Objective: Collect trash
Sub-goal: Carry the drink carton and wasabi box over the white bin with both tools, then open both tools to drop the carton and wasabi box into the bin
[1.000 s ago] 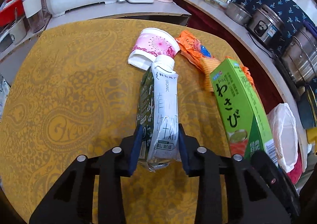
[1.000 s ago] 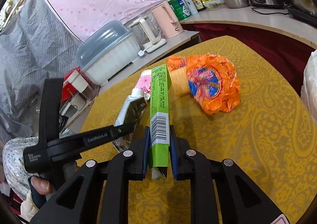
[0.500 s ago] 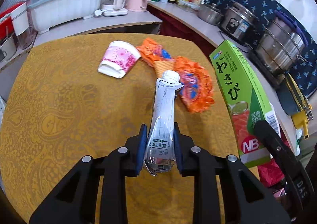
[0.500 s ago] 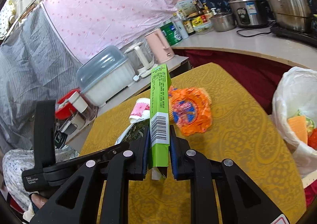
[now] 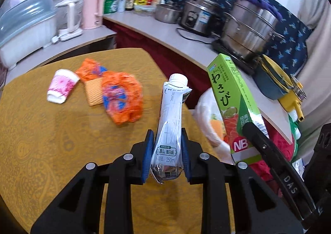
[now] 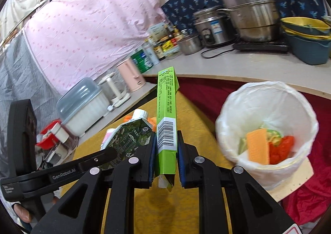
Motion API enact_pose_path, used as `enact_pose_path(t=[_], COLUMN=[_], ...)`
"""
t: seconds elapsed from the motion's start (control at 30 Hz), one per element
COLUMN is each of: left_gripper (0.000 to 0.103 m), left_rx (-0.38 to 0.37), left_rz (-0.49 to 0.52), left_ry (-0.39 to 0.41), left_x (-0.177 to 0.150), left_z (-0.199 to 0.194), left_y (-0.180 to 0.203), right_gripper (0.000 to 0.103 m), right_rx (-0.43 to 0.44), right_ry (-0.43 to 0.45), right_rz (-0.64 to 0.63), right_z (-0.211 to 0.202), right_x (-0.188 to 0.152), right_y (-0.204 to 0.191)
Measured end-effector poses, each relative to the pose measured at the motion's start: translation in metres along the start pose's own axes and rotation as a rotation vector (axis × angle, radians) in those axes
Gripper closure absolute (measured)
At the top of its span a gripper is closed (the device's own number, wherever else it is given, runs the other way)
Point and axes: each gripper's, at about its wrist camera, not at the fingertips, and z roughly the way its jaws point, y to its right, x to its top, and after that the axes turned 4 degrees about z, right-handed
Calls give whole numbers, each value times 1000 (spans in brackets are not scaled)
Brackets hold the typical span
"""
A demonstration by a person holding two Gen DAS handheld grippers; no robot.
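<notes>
Left gripper (image 5: 165, 157) is clamped tight on the crushed milk carton (image 5: 168, 128), carried above the table's (image 5: 51, 151) right edge. Right gripper (image 6: 166, 157) pinches the green wasabi box (image 6: 167, 118) beside it, with the lined trash bin (image 6: 266, 97) open just past that edge. The paper cup (image 5: 61, 89) and orange wrapper (image 5: 122, 97) lie back near the far edge.

Milk carton (image 5: 168, 128): white and squashed flat, with a white cap; it is held up off the table by its bottom end.
Green box (image 6: 166, 118): long and thin, with a barcode; it is held up by its lower end.
Paper cup (image 5: 61, 88): pink and white, tipped on its side on the yellow table.
Orange wrapper (image 5: 122, 97): crumpled, lying just beside the cup.
Trash bin (image 6: 266, 122): lined with a white bag, with orange and red scraps inside.
</notes>
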Motion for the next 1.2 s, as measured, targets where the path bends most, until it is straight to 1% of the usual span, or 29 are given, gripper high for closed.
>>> enact_pose_path(t=[0.2,0.37,0.5,0.63,0.87,1.03,1.13,1.2], left_gripper=[78,78,78,78,78,78,81,81], left_rx=[-58,-94,-118,-138,-151,-145,-136,-138], left_rz=[84,139,171,198,221,222,228,231], left_ry=[-9,-27,-43,-54,-78,-98,-100,-103], left_x=[7,9,9,11,17,23,26,28], left_z=[15,31,44,58,84,103,114,118], left_y=[58,99,124,145,165,167,167,167], right_gripper=[86,86,86,86,86,85,85,85], right_rx=[-94,-155,-198,-225,-252,-258,-264,-268], right_ry=[44,70,84,89,65,55,49,46], right_rz=[54,80,106,120,140,150,156,156], right_z=[-21,-35,-43,-43,-27,-15,-6,-1], right_x=[15,21,26,28,30,33,35,38], right_y=[50,85,111,129,154,164,169,171])
